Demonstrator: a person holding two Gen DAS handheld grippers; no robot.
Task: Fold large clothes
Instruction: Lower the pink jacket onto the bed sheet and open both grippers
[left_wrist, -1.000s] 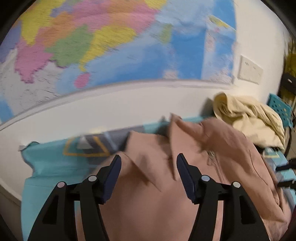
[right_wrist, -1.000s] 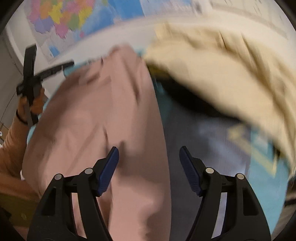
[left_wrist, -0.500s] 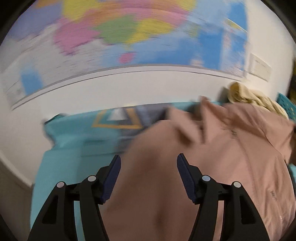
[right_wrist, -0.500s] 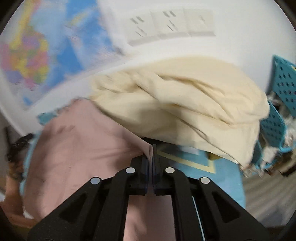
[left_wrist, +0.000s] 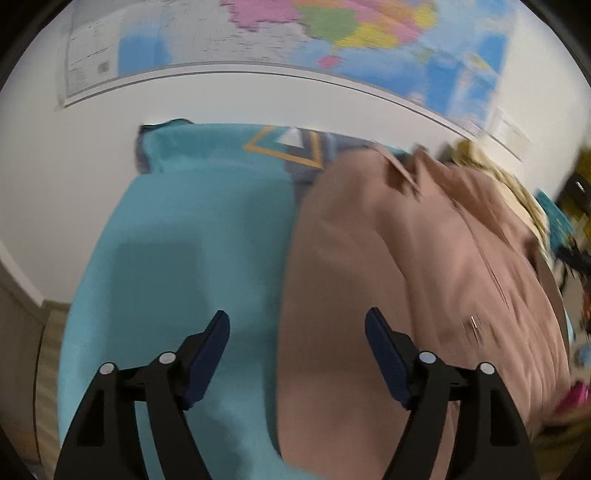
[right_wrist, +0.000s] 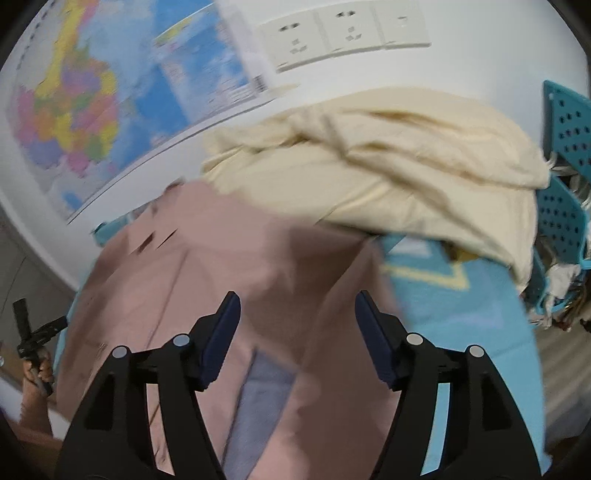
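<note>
Loosely spread pink jacket (left_wrist: 406, 277) on teal cover (left_wrist: 177, 258), both grippers' fingers opening, nothing gripped

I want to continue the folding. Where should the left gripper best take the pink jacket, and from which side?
Probably its straight left edge, which lies flat on the turquoise cloth. Come from the cloth side, one pad sliding under the edge. The left gripper, jaws opening, already straddles it.

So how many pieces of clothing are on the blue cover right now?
2: the pink jacket spread flat in the middle, and the cream garment bunched against the wall beyond it. More could be hidden under that pile.
</note>
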